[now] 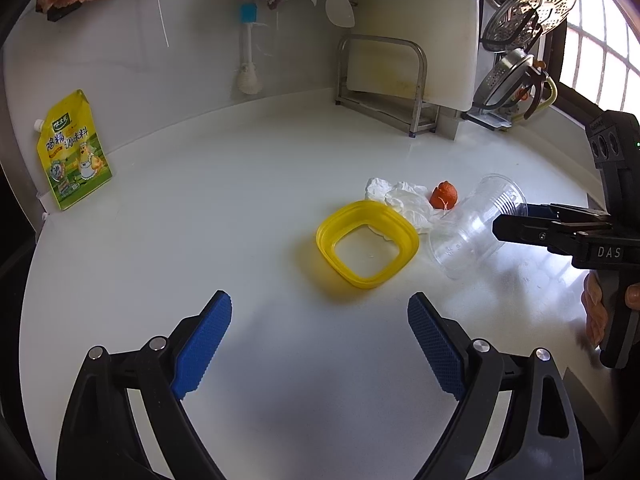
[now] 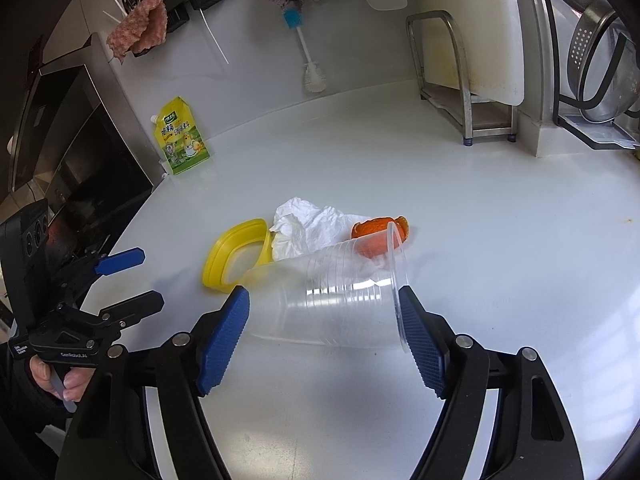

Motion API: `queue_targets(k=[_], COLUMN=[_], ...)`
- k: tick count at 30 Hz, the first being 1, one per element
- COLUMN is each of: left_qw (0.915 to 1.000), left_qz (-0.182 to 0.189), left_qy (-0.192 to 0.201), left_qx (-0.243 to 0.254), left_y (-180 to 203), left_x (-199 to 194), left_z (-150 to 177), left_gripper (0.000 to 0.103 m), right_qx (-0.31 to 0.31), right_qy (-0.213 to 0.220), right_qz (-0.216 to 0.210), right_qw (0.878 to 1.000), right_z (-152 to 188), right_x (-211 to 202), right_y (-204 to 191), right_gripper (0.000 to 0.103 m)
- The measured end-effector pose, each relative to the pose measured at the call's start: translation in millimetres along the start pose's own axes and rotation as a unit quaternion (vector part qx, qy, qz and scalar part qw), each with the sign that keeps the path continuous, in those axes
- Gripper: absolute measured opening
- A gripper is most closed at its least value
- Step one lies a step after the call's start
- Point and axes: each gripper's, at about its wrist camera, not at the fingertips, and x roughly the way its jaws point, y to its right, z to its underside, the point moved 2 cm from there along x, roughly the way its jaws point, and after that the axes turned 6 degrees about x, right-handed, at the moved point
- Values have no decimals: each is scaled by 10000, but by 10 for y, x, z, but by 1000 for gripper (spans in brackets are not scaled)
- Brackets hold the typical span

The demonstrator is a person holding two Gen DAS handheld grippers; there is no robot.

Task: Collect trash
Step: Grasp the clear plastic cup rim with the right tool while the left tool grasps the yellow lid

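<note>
hidden: orange peel (image 2: 380,236) partly behind clear cup (image 2: 332,300) | right hand-held gripper (image 2: 324,336) apart astride lying cup, contact unclear | left hand-held gripper (image 1: 320,344) apart, empty | white counter (image 2: 500,240), tissue (image 2: 312,228), yellow ring (image 1: 366,242)

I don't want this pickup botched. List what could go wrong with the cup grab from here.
1. The clear plastic cup lies on its side between the right gripper's open pads; thin and round, it may crumple or roll away.
2. Its rim sits by the orange peel and crumpled tissue, so lifting may drag them.
3. The yellow ring touches the cup's base and may get nudged.
</note>
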Motion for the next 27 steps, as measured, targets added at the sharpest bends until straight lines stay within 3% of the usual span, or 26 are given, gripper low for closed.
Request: queue_targets(k=[3, 10, 20, 27], left_qw=[10000, 10000, 9998, 9983], left_qz=[-25, -82, -13, 23], left_qy=[7, 18, -169, -500], left_qx=[3, -12, -141, -297], left_y=[-3, -6, 103, 242], left_x=[-7, -28, 127, 403], left_z=[-3, -6, -64, -203], left_gripper=[88, 88, 88, 90], right_qx=[57, -12, 430, 939], right_qy=[-112, 88, 1040, 1311], right_qz=[-182, -129, 497, 526], right_qw=[9998, 9999, 9924, 9855], right_z=[37, 131, 258, 266], right_x=[25, -70, -573, -726], right_y=[-56, -247, -159, 133], right_gripper=[36, 4, 4, 4])
